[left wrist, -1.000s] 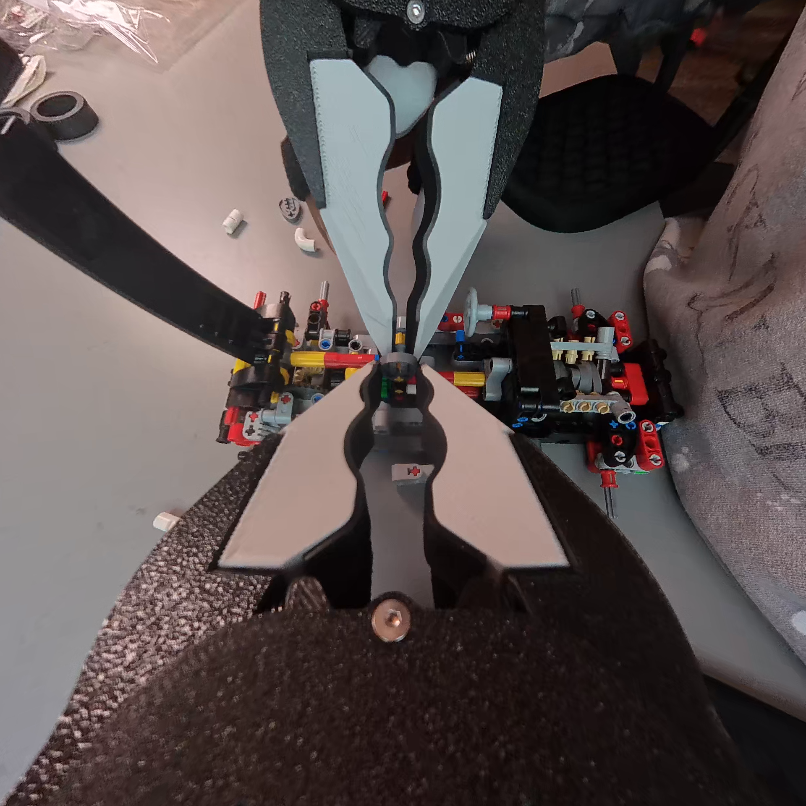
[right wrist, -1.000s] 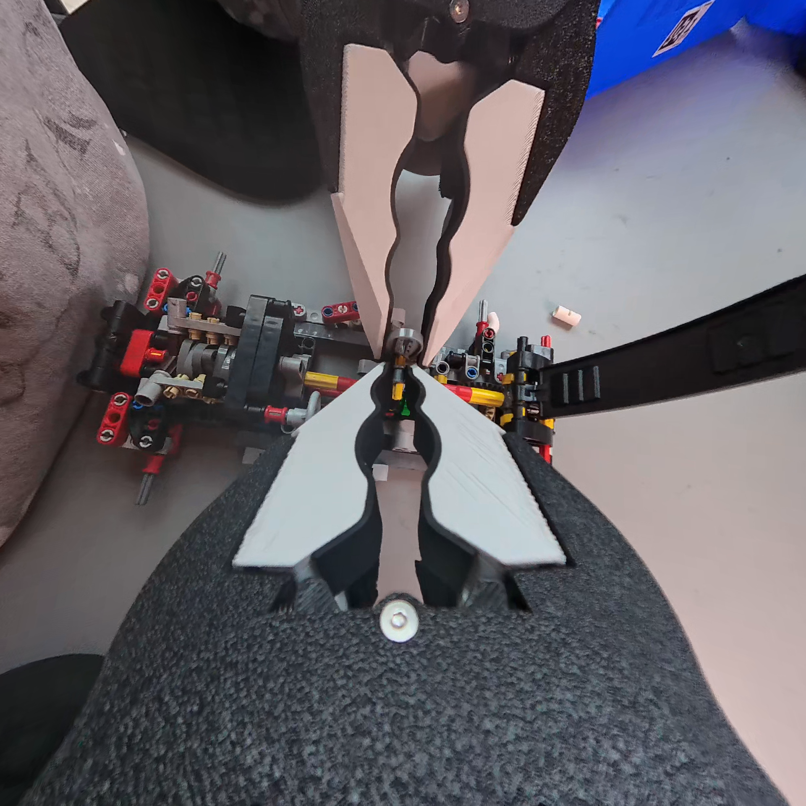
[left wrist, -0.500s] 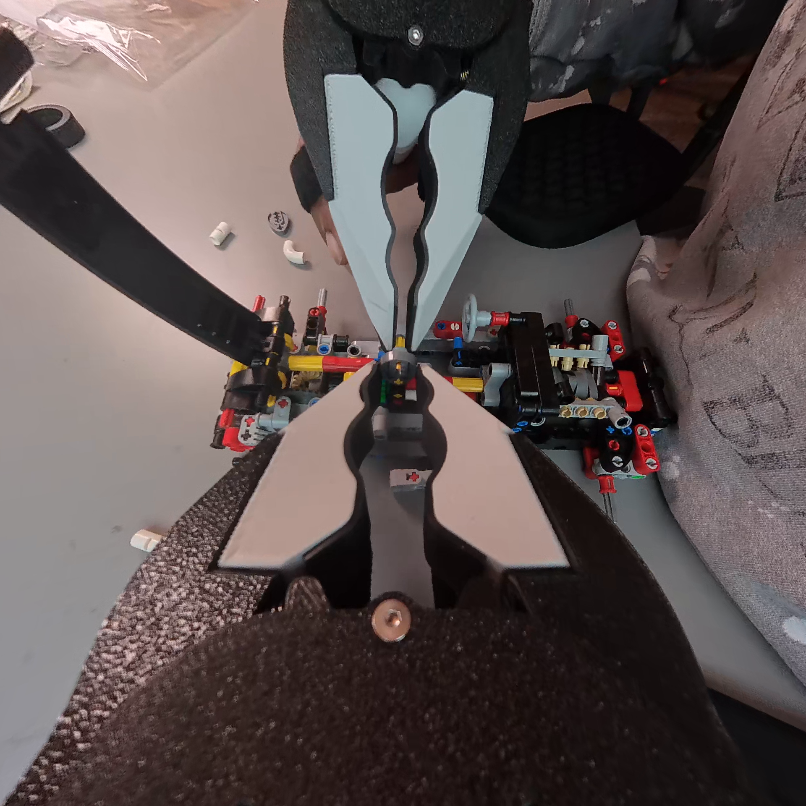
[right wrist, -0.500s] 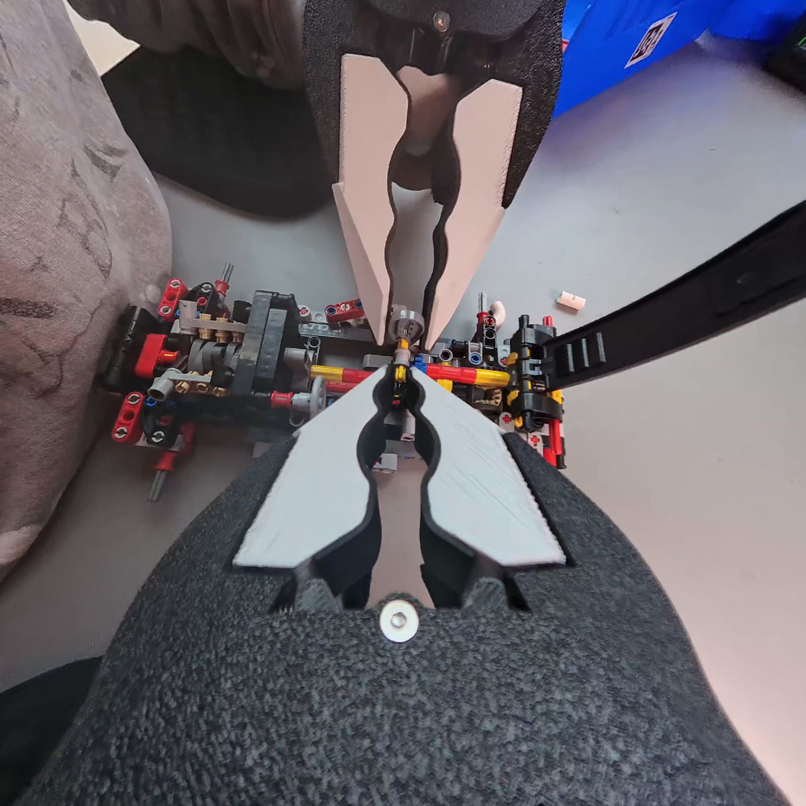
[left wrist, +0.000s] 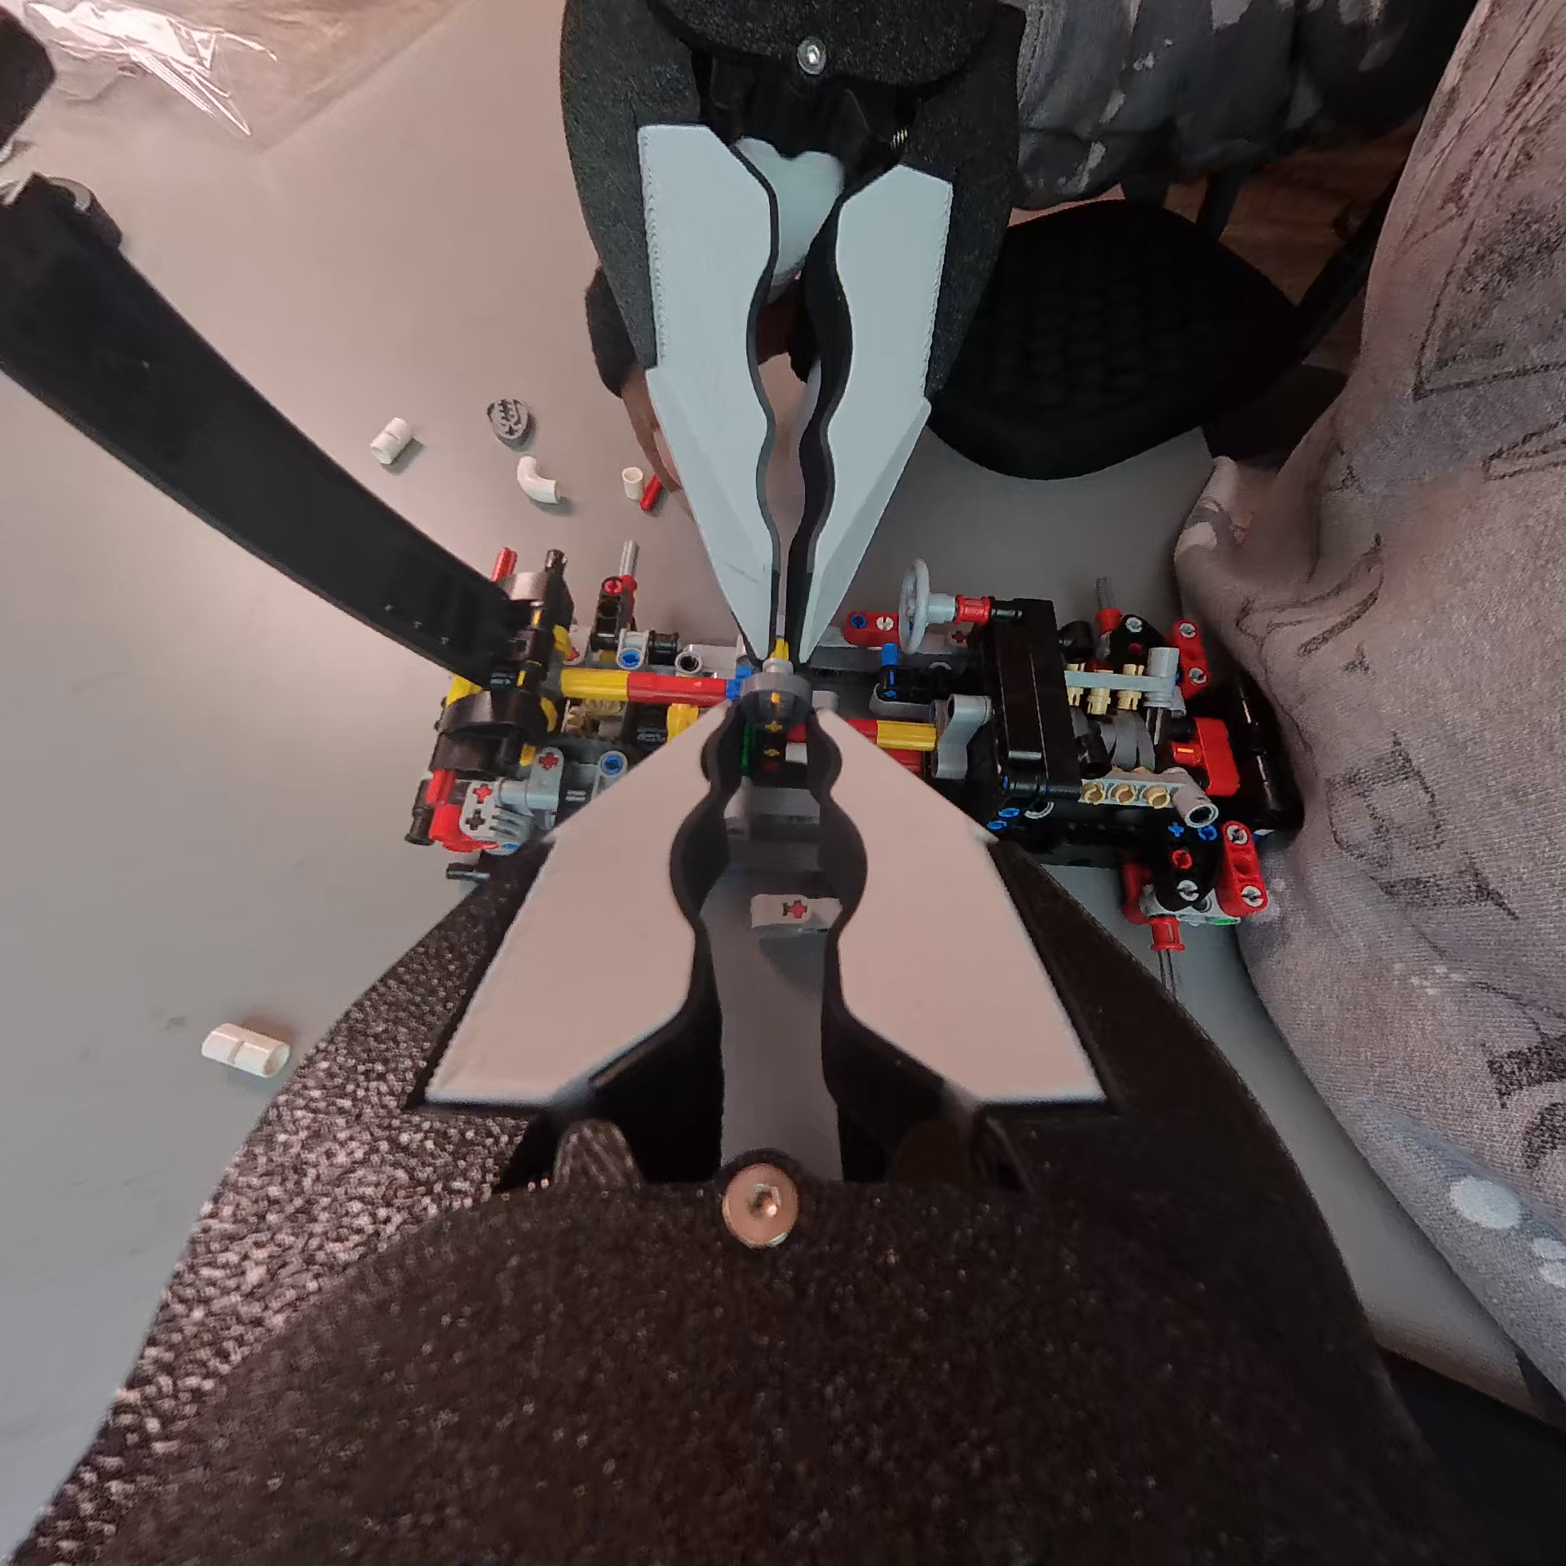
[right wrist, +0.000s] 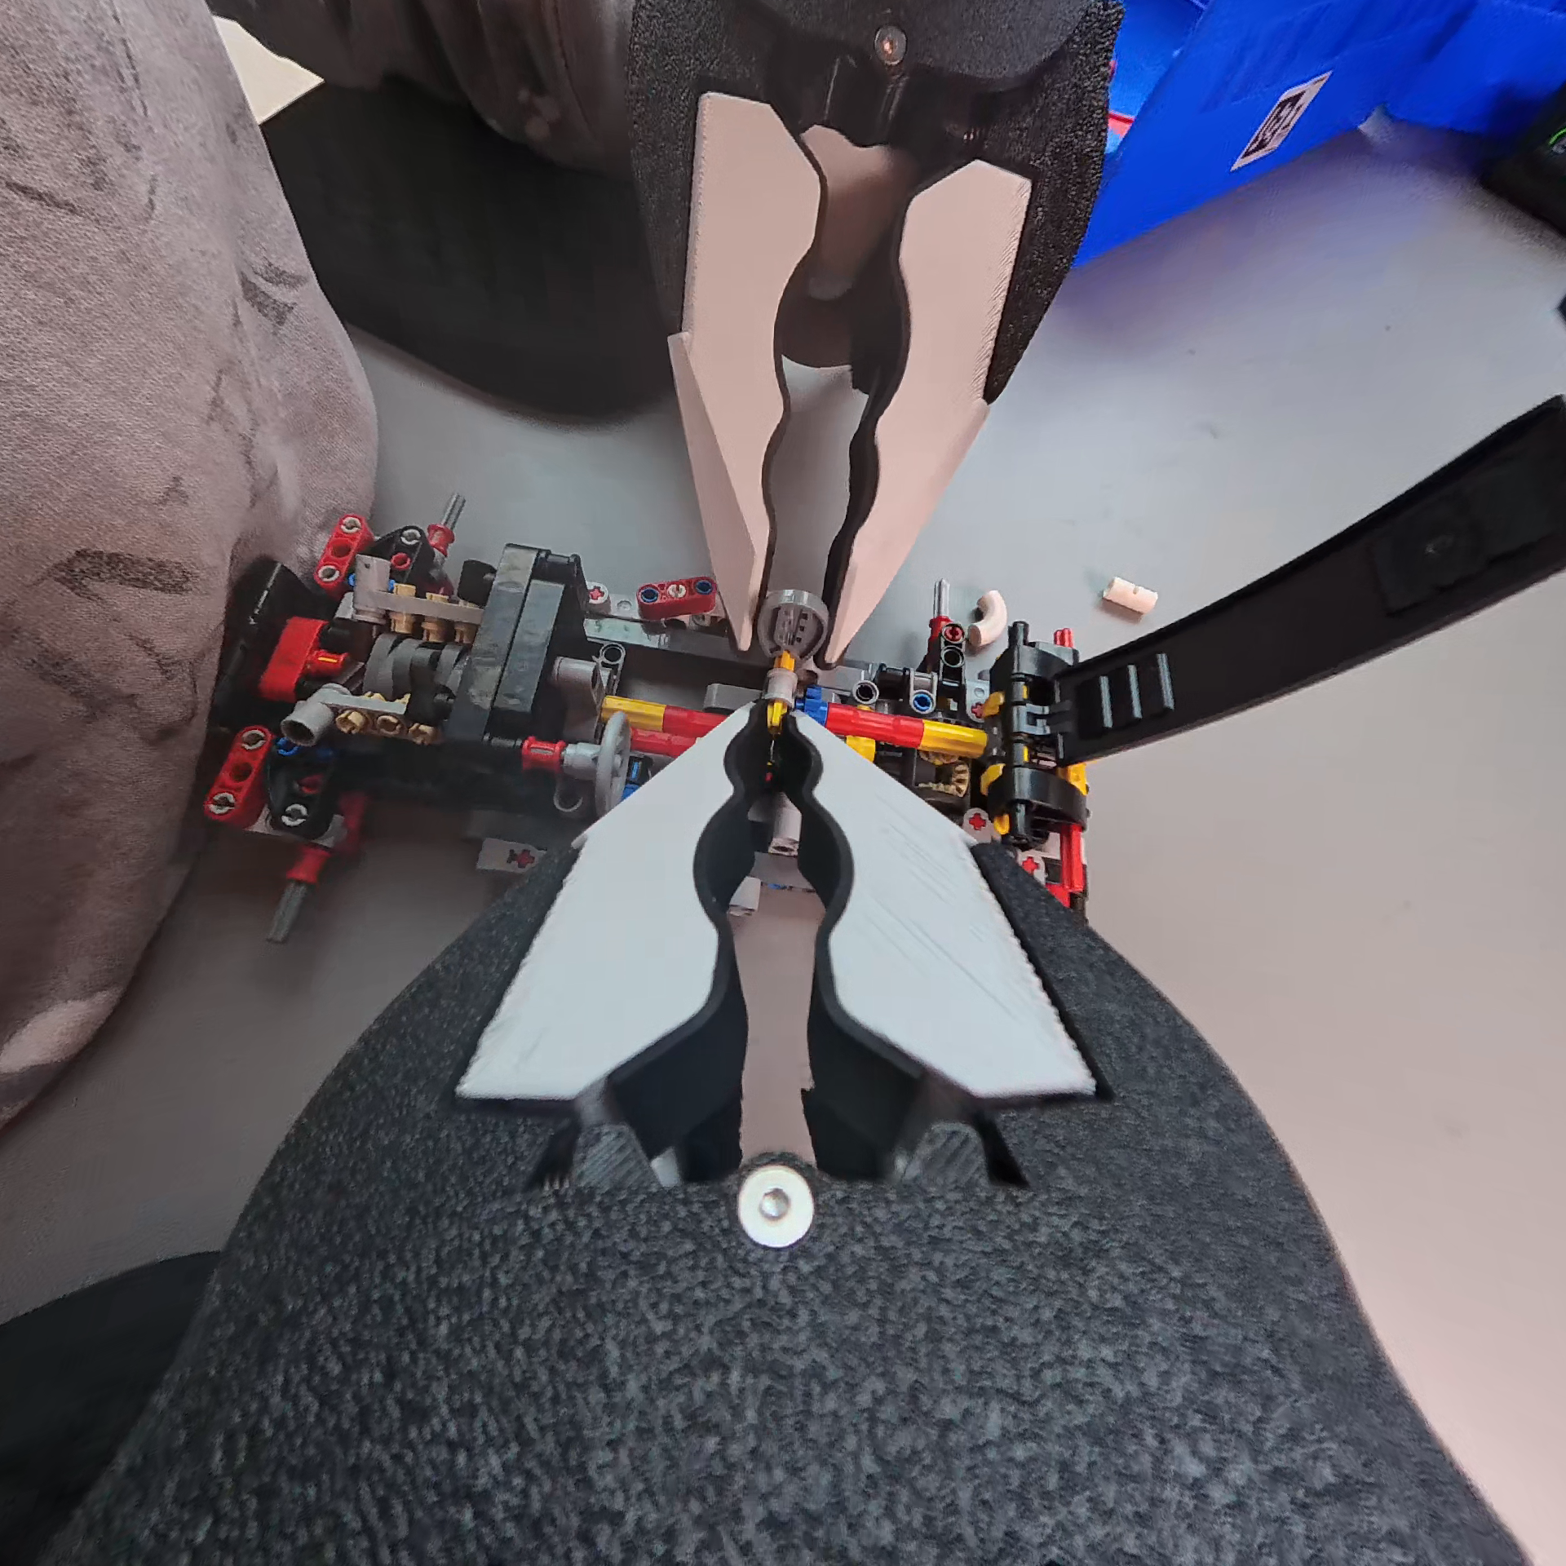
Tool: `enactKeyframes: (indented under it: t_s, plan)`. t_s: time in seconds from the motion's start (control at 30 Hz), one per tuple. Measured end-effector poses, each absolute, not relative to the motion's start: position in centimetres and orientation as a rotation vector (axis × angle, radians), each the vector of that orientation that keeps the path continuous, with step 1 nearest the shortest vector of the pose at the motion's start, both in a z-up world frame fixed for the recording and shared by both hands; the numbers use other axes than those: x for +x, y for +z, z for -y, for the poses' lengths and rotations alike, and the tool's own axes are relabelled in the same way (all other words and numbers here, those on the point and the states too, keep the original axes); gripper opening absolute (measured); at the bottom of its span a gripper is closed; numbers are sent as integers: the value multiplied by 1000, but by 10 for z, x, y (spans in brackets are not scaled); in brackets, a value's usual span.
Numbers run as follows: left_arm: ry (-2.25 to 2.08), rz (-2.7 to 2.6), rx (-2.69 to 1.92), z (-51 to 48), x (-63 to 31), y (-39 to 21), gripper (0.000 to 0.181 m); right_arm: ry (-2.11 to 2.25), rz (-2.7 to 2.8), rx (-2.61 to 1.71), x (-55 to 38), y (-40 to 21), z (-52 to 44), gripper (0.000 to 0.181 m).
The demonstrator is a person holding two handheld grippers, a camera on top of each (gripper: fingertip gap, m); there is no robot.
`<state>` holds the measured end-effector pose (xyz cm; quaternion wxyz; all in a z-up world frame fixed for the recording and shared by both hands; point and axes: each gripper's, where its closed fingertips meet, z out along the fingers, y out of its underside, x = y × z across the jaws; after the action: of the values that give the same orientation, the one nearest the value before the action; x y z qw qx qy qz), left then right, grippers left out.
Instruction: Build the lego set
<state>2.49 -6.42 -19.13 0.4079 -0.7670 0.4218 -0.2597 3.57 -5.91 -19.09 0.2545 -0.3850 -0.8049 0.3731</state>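
A half-built Lego car chassis (left wrist: 1025,720) in black, red, yellow and grey lies on the grey table; it also shows in the right wrist view (right wrist: 508,669). My left gripper (left wrist: 774,708) is shut on a small grey round piece (left wrist: 775,680) above the chassis middle. The right wrist view shows that piece (right wrist: 792,623) between the left gripper's tips (right wrist: 790,652). My right gripper (right wrist: 773,716) faces it tip to tip and is shut on a thin yellow axle (right wrist: 784,663) that runs into the round piece. It comes from the top in the left wrist view (left wrist: 784,654).
A black strap (left wrist: 254,466) reaches onto the chassis end (right wrist: 1313,610). Small white pieces (left wrist: 536,479) (left wrist: 246,1049) (right wrist: 1130,593) and a grey piece with a red cross (left wrist: 792,911) lie loose. Grey cloth (left wrist: 1398,678) flanks the chassis. A black chair (left wrist: 1102,339) and a blue item (right wrist: 1271,110) stand behind. My left and right fingertips are right by each other.
Both grippers have risen a little above the chassis. The round piece and the right gripper's tips have drawn slightly apart, so more of the yellow axle shows between them.
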Motion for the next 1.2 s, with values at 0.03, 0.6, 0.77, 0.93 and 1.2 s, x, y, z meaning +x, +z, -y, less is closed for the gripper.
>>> enactKeyframes:
  t_s: [0.03,0.6,0.77,0.93,1.2]
  plan:
    - [-642,-1070,-1946,65,22,-193,3,1007,2189,-1049,38,-192,58,2]
    - [-613,-1109,-1940,59,33,-195,15,1073,2130,-1065,40,-192,59,2]
    - [-633,-1079,-1951,66,29,-193,15,1119,2094,-1053,36,-188,63,3]
    - [-643,-1058,-1950,68,30,-191,14,1156,2070,-1061,37,-186,64,2]
    - [-549,-1148,-1932,74,27,-194,0,1168,2057,-1070,37,-192,63,2]
